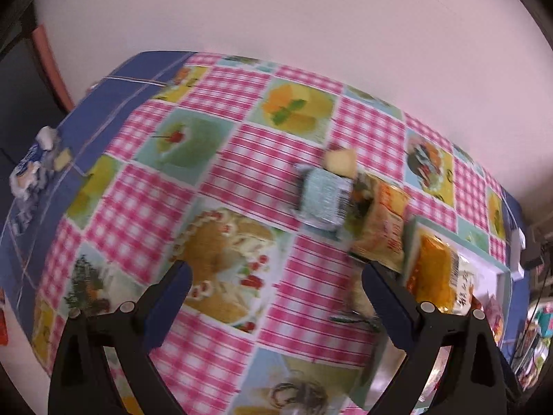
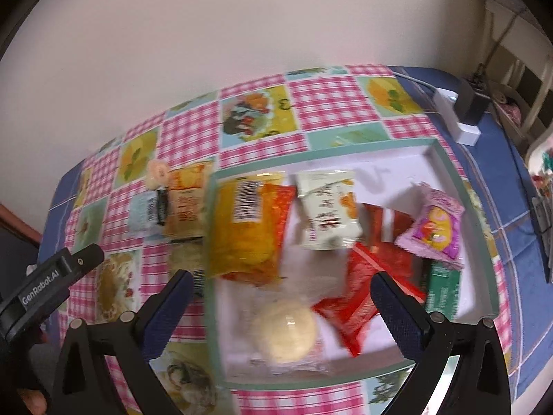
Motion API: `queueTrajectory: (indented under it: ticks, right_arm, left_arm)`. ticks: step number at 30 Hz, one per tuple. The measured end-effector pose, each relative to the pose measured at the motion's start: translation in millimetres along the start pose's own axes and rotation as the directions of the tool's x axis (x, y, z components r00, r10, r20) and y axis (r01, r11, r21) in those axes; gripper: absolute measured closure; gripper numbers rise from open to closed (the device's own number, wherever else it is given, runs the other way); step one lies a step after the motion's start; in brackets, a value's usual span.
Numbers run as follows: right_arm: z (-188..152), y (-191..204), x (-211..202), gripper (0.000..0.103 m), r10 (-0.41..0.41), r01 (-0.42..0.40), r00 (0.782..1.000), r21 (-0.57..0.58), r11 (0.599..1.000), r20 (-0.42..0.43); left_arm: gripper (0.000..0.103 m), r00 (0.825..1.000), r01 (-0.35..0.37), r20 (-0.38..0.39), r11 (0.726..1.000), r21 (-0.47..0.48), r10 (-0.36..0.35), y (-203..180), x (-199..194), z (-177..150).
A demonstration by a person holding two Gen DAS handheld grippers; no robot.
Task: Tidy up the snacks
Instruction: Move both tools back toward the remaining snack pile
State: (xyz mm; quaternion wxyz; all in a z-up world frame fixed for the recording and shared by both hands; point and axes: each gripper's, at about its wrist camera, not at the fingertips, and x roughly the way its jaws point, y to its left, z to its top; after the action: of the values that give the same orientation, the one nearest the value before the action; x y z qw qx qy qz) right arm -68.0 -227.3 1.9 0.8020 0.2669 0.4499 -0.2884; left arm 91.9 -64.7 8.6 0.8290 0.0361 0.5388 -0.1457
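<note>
While both hand-held tools hang above the table, the right gripper [image 2: 281, 297] stands nearest the viewer in its own wrist view, its dark blue pads spread wide with nothing pressed between them. Beneath it lies the shallow white tray with a pale green rim [image 2: 459, 186]. Inside, from near to far: a round cream bun in clear wrap [image 2: 283, 332], a red foil packet [image 2: 366, 287], a large yellow-orange snack bag with a barcode label [image 2: 247, 228], a cream sachet with red lettering [image 2: 328, 214] and a pink crimped candy packet [image 2: 433, 230], tilted against a green packet.

The left gripper [image 1: 276, 287] is likewise spread wide and empty over the pink gingham tablecloth with printed dessert squares [image 1: 242, 159]. Beyond it, outside the tray and just beside its left rim, wait an orange-and-yellow printed pouch [image 1: 383, 221], a silver-blue foil sachet [image 1: 321, 200] touching it, and a small pale yellow wrapped sweet [image 1: 340, 160] at the far end.

Judged risks: the three loose items touch, so jaws closing on one may drag or pinch a neighbour; glossy film could slip from the pads; a packet dropped onto the crowded tray might slide off the tilted heap or catch the rim. Motion blur leaves exact contacts uncertain.
</note>
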Motion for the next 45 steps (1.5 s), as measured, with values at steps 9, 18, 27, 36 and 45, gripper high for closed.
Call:
queueTrajectory:
  ticks: [9,18,27,36,45]
  right_arm:
    - [-2.2,48.6,2.9,0.0,0.089,-0.09,0.996,-0.066,0.994,-0.016]
    - [-11.5,90.7,19.5,0.0,0.153,-0.159,0.987,-0.137,0.978,-0.049]
    - [-14.4,93.9,52.3,0.0,0.143,-0.153,0.984,-0.093,0.984,-0.106]
    - [-8.9,82.6,60.1,0.011,0.157,-0.161,0.984,-0.041,0.986,-0.084]
    - [-3.2,89.9,51.1,0.048,0.203,-0.203,0.979,-0.067,0.977,-0.012]
  left_arm:
    - [0.004,0.997,-0.08,0.008,0.994,-0.077,0.081,46.3,-18.0,11.7]
    - [0.004,0.994,-0.11,-0.045,0.985,-0.134,0.105,81.6,-7.8,12.2]
    - [0.004,0.978,-0.144,-0.167,0.984,-0.104,0.126,77.4,39.4,2.1]
    - [0.004,0.97,-0.135,-0.213,0.988,-0.079,0.116,65.9,57.7,-2.6]
    - [0.004,0.979,-0.097,-0.19,0.991,-0.09,0.079,62.3,50.3,2.8]
